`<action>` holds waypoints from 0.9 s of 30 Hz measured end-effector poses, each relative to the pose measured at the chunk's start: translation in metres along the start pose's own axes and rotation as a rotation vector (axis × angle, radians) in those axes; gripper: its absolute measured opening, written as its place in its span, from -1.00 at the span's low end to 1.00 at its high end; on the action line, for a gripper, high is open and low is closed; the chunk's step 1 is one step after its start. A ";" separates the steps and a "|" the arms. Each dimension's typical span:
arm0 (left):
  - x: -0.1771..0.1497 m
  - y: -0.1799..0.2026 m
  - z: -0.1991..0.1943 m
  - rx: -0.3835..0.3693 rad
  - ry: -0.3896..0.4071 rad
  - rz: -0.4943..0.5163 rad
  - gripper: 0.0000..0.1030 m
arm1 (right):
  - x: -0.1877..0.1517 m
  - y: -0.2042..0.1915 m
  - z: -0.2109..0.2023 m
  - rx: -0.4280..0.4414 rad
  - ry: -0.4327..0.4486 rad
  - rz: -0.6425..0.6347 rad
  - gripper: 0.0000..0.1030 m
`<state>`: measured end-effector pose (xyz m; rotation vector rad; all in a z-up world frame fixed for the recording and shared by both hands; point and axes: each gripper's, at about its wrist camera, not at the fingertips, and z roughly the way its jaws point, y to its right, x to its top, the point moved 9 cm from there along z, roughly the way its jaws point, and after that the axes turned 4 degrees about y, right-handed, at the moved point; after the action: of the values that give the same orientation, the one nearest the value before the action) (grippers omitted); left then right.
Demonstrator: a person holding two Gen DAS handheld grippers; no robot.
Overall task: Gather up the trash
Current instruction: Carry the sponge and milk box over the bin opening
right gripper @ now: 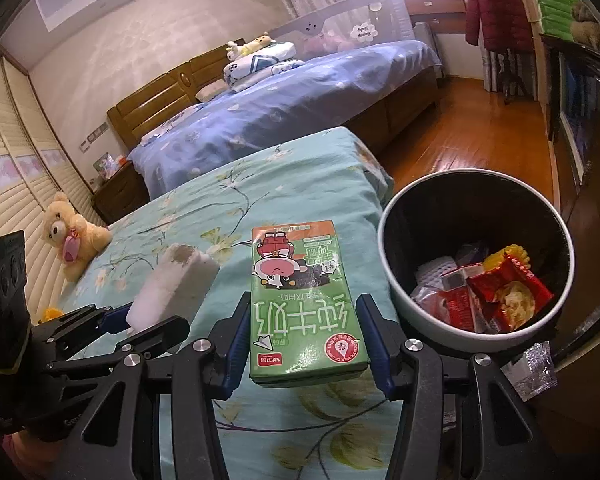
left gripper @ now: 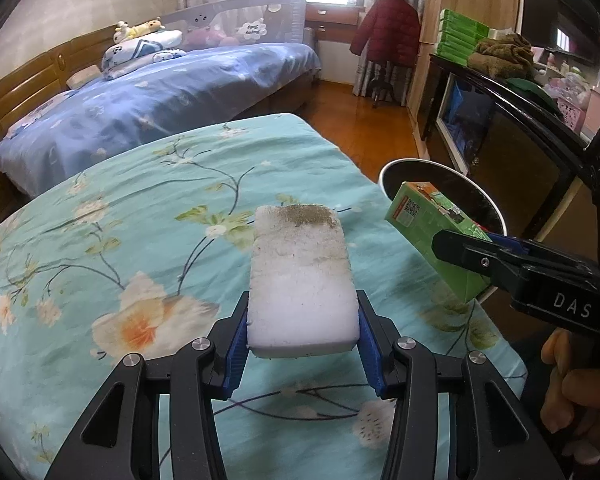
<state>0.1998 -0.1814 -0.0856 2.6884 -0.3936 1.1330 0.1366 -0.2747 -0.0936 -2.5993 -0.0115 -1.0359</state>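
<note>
The sponge [left gripper: 302, 280] was white, stained grey-brown at its far end. The carton [right gripper: 304, 300] was green with cartoon print. The quilt [left gripper: 140, 240] was turquoise (floral, cream-orange blooms). The bin [right gripper: 476, 248] looked black inside, perhaps pale-rimmed.

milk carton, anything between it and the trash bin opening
Nothing visible. The milk carton, held in the right gripper, sits just left of the trash bin, whose open top shows only wrappers inside.

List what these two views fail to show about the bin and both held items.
- Trash bin: left wrist view, the milk carton and right claw cover it.
- Bin's bottom: right wrist view, buried under wrappers.
- Sponge underside: faces away in both views.
</note>
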 end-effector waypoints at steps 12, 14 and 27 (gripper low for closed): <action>0.010 0.023 0.011 -0.022 -0.006 0.037 -0.10 | 0.007 0.029 -0.011 -0.030 0.023 0.045 -0.01; 0.013 0.028 0.013 -0.027 -0.004 0.045 -0.10 | 0.008 0.034 -0.013 -0.036 0.027 0.050 -0.01; 0.021 0.048 0.024 -0.041 -0.007 0.084 -0.10 | 0.016 0.063 -0.022 -0.073 0.049 0.083 -0.01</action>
<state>0.2153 -0.2369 -0.0834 2.6643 -0.5295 1.1248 0.1421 -0.3426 -0.0874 -2.6143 0.1473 -1.0891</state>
